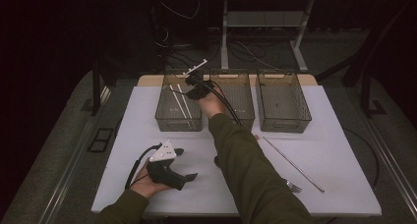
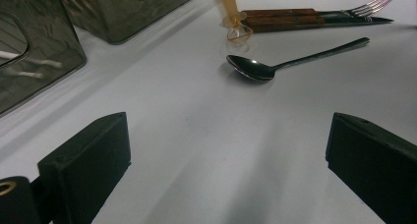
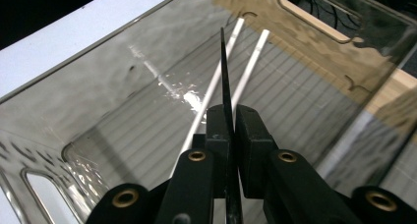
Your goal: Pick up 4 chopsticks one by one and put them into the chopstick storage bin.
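Sorting of cutlery and thin sticks into bins seems to be the work, and the placing step is in hand. The right gripper (image 3: 229, 123) has its black jaws pressed together on a thin dark flat stick (image 3: 224, 67), which points into the left smoky transparent plastic bin (image 1: 162, 117). Two pale straight sticks (image 3: 246, 62) already lie on the ribbed floor of this bin. Next, I think, the stick must go lower and parallel to them, then the jaws must part. The left gripper (image 2: 226, 160) rests with jaws wide apart and nothing between them, above the smooth white table (image 2: 196, 135). Ahead of it lie a shiny steel spoon (image 2: 275, 66) and wooden-handled cutlery (image 2: 295, 18).
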`<state>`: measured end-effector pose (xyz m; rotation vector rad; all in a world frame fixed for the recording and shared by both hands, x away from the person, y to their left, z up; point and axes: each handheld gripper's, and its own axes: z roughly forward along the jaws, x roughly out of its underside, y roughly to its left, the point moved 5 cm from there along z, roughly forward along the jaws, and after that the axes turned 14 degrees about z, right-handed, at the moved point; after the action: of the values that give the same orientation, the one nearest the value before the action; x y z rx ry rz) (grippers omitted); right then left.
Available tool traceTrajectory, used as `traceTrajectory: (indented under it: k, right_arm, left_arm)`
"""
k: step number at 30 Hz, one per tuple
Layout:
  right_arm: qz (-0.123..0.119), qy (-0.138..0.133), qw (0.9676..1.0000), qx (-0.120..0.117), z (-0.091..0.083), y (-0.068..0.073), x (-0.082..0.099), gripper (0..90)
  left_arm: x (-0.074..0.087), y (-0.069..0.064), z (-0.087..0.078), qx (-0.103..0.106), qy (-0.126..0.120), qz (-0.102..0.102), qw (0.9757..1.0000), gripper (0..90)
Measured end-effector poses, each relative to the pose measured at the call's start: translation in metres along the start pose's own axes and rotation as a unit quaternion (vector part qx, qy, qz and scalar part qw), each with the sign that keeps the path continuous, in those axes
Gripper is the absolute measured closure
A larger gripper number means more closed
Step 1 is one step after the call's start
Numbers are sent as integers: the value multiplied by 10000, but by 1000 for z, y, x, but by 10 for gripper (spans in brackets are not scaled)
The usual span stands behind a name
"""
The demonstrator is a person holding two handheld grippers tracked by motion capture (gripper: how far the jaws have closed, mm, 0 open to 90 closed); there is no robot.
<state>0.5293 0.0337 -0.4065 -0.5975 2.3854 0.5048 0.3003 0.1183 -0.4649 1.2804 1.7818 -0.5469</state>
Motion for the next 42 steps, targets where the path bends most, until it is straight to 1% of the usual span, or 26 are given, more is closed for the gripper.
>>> traceTrajectory:
  k: [3,4,7,8,9,11,14,15,16,19,20,23,28,31,32,33,38,40,42]
  right_arm:
    - [-19,13,10000,-17,4,4,1,849]
    - [-30,9,10000,-17,6,5,1,849]
    - [-82,60,9999,30,9,8,4,837]
    - [-102,75,9999,35,10,8,5,814]
    - [-104,37,9999,57,10,8,5,736]
    - [-105,5,9999,45,9,8,4,672]
    - [-84,-37,10000,4,4,8,3,636]
    - [-54,-43,10000,-65,2,8,3,626]
    - [-49,-56,9999,-102,0,8,3,615]
    - [-74,-124,9996,-247,-8,10,4,604]
    - [-59,-132,9994,-305,-12,10,4,594]
    - [-63,-132,9988,-471,-23,10,9,579]
    - [-77,-138,9976,-677,-48,7,18,550]
    - [-125,-184,9966,-796,-63,5,28,539]
    - [-151,-189,9964,-819,-67,4,31,536]
    - [-172,-187,9961,-843,-70,2,35,532]
    - [-165,-169,9954,-932,-86,-9,51,504]
    - [-129,-150,9947,-1010,-92,-14,57,474]
    - [-135,-153,9944,-1035,-98,-20,64,454]
  left_arm:
    - [0,0,0,-9,-31,12,10000,18]
    - [0,0,0,2,-5,21,10000,18]
    - [0,0,0,5,-2,19,10000,18]
    - [0,0,-1,11,10,7,10000,18]
    - [0,0,-1,12,9,9,10000,18]
    - [0,0,0,1,-2,23,10000,18]
    - [0,0,0,0,0,21,10000,18]
    - [0,0,0,-8,-27,12,10000,18]
    - [0,0,0,3,1,17,10000,19]
    - [0,0,0,-20,-12,25,10000,18]
    - [0,0,0,-17,-15,-4,10000,18]
    - [0,0,1,-24,-4,4,10000,18]
    - [0,0,0,-8,-20,-50,10000,18]
    - [0,0,0,-12,5,-42,10000,18]
    - [0,1,1,-28,-32,-47,10000,17]
    - [0,0,1,-42,-57,-98,9999,16]
    - [1,0,0,-39,9,-88,10000,13]
    - [1,0,1,-49,-11,-134,9999,12]
    - [1,0,1,-48,-17,-160,9999,13]
